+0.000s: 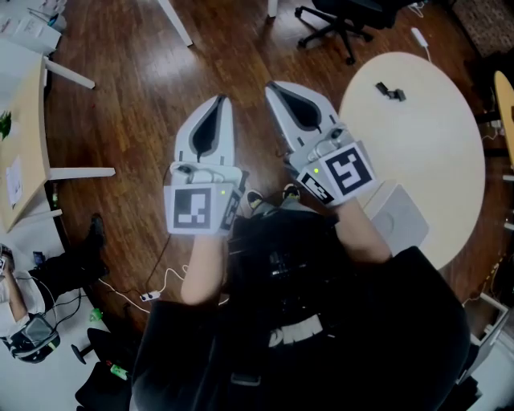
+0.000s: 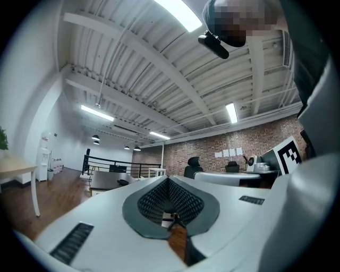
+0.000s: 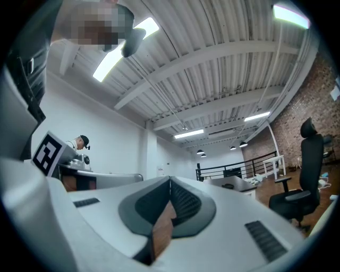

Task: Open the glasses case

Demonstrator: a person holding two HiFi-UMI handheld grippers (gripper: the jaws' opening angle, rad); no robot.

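Observation:
No glasses case that I can tell shows in any view. A small dark object (image 1: 390, 91) lies on the round pale table (image 1: 438, 152) at the right; it is too small to identify. My left gripper (image 1: 219, 99) and right gripper (image 1: 271, 85) are held side by side over the wooden floor, left of that table, pointing away from me. Both are shut with nothing between the jaws. In the left gripper view the left gripper (image 2: 169, 178) points level across the room. In the right gripper view the right gripper (image 3: 170, 179) also has its jaws together.
A white square pad (image 1: 399, 215) lies on the table's near edge. A black office chair (image 1: 344, 20) stands beyond the table. A pale desk (image 1: 20, 148) with white legs is at the left. Cables and a power strip (image 1: 148, 295) lie on the floor.

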